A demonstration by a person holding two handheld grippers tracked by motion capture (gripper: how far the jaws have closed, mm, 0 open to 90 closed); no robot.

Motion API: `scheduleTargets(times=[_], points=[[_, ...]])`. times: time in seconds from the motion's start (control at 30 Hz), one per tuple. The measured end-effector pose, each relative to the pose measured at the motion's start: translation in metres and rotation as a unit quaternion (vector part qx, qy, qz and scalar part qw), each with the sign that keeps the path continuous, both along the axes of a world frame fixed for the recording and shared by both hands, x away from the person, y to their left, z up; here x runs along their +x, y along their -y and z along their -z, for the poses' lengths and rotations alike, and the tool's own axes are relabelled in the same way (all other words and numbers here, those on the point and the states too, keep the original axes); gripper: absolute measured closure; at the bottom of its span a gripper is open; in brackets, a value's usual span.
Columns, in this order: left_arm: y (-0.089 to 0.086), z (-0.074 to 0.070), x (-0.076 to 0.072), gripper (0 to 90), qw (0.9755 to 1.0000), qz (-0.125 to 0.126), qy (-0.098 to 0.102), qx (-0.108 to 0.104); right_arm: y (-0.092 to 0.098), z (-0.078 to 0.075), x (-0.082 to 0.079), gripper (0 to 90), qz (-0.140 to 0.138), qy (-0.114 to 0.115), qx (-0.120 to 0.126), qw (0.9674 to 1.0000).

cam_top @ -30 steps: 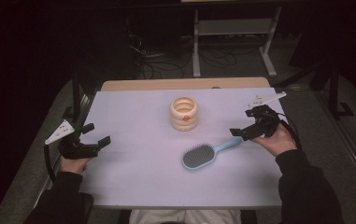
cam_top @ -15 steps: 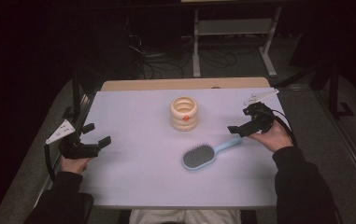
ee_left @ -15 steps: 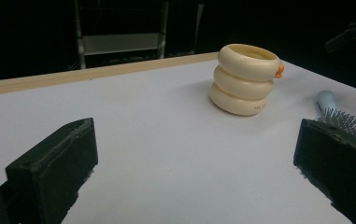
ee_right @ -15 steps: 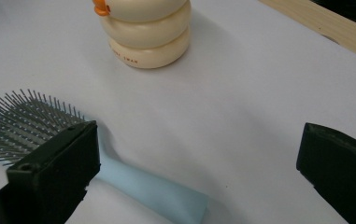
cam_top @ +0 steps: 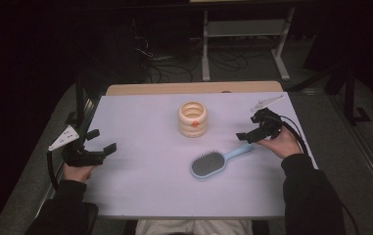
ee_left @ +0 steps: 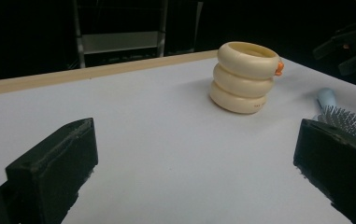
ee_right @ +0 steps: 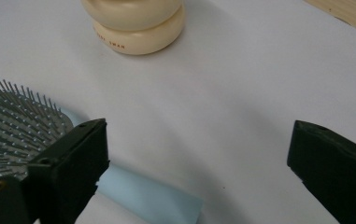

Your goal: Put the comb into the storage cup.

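Observation:
A light blue hairbrush (cam_top: 208,164) lies bristles up on the white table (cam_top: 145,176), with its handle (cam_top: 240,150) pointing right. My right gripper (cam_top: 246,132) hovers just above the handle's end. In the right gripper view the handle (ee_right: 152,196) lies low between the wide jaws, close by the left one, and neither pad touches it; the right gripper (ee_right: 196,144) is open, and its jaws have just been closing a little. A cream holder of stacked rings (cam_top: 193,119) stands mid-table. My left gripper (cam_top: 102,140) rests open at the left edge, nothing in it (ee_left: 194,140).
A wooden strip (cam_top: 194,88) borders the table's far edge. A metal stand (cam_top: 243,34) and cables lie on the dark floor beyond. The holder (ee_left: 245,77) and the brush bristles (ee_left: 348,123) sit ahead and to the right of the left gripper.
My right gripper has moved left and down, closer to the brush handle. The left gripper, the brush and the holder have kept still.

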State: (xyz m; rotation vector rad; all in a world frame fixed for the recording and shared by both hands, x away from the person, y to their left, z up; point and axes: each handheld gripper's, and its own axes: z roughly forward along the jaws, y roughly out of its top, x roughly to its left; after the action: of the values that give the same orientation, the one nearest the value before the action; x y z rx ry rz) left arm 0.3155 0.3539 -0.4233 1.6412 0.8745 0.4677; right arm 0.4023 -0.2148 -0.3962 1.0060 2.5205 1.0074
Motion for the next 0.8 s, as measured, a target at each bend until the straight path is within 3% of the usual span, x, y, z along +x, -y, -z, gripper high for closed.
scheduleTargets(times=[0.2,0.47,0.57,0.67,0.8], points=[[0.0004,0.0003,0.0001,0.0,1.0,0.001,0.001,0.002,-0.0008,0.0026,0.0029,15.3,-0.003,0.003,-0.007,1.0],[0.0009,0.0004,-0.0002,0.0,1.0,0.003,0.0,0.005,0.0011,0.0046,0.0052,33.5,-0.018,0.006,-0.008,0.9998],[0.001,0.0006,-0.0001,0.0,1.0,0.002,-0.002,0.005,0.0022,0.0051,0.0059,40.7,-0.01,0.011,-0.013,0.9998],[0.0011,0.0005,-0.0001,0.0,1.0,0.002,-0.002,0.005,0.0024,0.006,0.0057,48.3,0.0,0.02,-0.034,0.9992],[0.0011,0.0005,-0.0002,0.0,1.0,0.002,-0.002,0.005,0.0038,0.0064,0.006,61.5,0.003,0.018,-0.038,0.9991]])
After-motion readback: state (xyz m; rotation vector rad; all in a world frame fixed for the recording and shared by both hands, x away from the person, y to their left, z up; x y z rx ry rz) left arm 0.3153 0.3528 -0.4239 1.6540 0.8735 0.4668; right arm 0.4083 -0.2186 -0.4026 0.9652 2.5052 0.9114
